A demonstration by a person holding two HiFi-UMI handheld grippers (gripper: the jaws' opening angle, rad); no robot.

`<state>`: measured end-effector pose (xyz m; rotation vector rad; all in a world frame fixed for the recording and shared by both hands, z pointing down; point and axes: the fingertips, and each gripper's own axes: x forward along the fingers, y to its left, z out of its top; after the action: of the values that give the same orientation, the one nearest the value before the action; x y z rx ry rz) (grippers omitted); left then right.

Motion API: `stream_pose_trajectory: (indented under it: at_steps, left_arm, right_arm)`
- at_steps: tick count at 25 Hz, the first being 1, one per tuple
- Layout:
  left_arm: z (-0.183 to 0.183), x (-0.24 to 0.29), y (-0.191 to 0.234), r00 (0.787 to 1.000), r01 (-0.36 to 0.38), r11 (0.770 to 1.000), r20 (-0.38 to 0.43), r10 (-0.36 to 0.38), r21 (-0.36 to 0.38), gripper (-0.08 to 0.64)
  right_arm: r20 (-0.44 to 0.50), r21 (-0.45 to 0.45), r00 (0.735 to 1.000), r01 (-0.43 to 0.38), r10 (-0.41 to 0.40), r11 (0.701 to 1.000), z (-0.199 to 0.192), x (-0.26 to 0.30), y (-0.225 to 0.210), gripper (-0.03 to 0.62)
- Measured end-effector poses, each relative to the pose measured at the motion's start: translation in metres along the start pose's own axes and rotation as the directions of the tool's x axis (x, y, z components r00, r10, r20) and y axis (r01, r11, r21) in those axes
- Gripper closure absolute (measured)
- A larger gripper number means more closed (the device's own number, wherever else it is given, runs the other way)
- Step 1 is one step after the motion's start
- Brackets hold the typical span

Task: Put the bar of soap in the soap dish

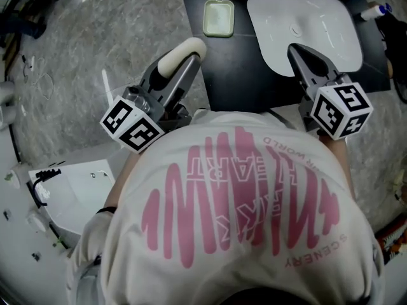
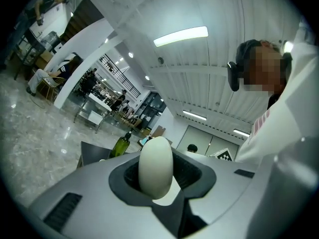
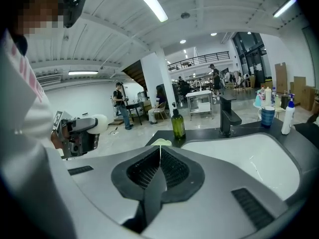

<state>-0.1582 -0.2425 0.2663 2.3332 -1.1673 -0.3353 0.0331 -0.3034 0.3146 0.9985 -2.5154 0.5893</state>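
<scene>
While left gripper point(image 1: 184, 65) clamps bar of soap point(image 2: 155, 166) for carry, soap dish point(image 1: 218, 18) sits ahead on counter point(image 1: 238, 75); right gripper point(image 1: 303, 56) pinched together, empty.

This looks like a big open work hall, not a home: a sink counter point(image 1: 229, 68) stands free on a grey stone floor point(image 1: 82, 62), with long ceiling lamps point(image 2: 181, 35), white pillars point(image 3: 157, 83), a balcony railing point(image 3: 199, 60) and people point(image 3: 119, 103) near work tables point(image 3: 199, 99) behind.
</scene>
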Motion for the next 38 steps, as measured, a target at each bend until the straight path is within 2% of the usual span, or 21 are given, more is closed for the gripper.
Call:
stream_pose_trajectory:
  at_steps: [4, 9, 15, 22, 29, 34, 38]
  left_arm:
    - [-0.005, -0.005, -0.002, 0.998, -0.061, 0.998, 0.029, 0.061, -0.004, 0.446]
    - [-0.023, 0.026, -0.015, 0.991, -0.126, 0.992, 0.04, 0.125, 0.007, 0.446]
    - [-0.028, 0.026, -0.017, 0.98, -0.195, 0.981, 0.051, 0.194, 0.01, 0.446]
    - [-0.031, 0.024, -0.013, 0.952, -0.305, 0.949, 0.039, 0.303, 0.075, 0.446]
    - [-0.044, 0.046, 0.004, 0.96, -0.279, 0.957, 0.037, 0.277, 0.08, 0.446]
    - [-0.051, 0.075, 0.029, 0.973, -0.229, 0.971, -0.016, 0.23, 0.076, 0.446]
    - [-0.062, 0.099, 0.051, 0.974, -0.194, 0.974, -0.093, 0.205, 0.12, 0.446]
  right_arm:
    - [-0.013, -0.034, 0.998, -0.054, 0.054, 0.998, 0.002, 0.008, -0.003, 0.574]
    - [-0.025, -0.032, 0.992, -0.121, 0.12, 0.992, -0.003, 0.009, -0.043, 0.574]
    - [-0.046, -0.035, 0.981, -0.188, 0.186, 0.982, -0.006, 0.021, -0.047, 0.574]
    - [-0.092, -0.018, 0.956, -0.281, 0.278, 0.96, -0.017, 0.04, -0.045, 0.574]
    - [-0.067, 0.041, 0.962, -0.263, 0.265, 0.964, -0.025, 0.059, -0.063, 0.574]
    - [-0.062, 0.08, 0.975, -0.209, 0.214, 0.975, -0.025, 0.067, -0.076, 0.575]
    - [-0.087, 0.095, 0.983, -0.152, 0.161, 0.984, -0.036, 0.072, -0.089, 0.574]
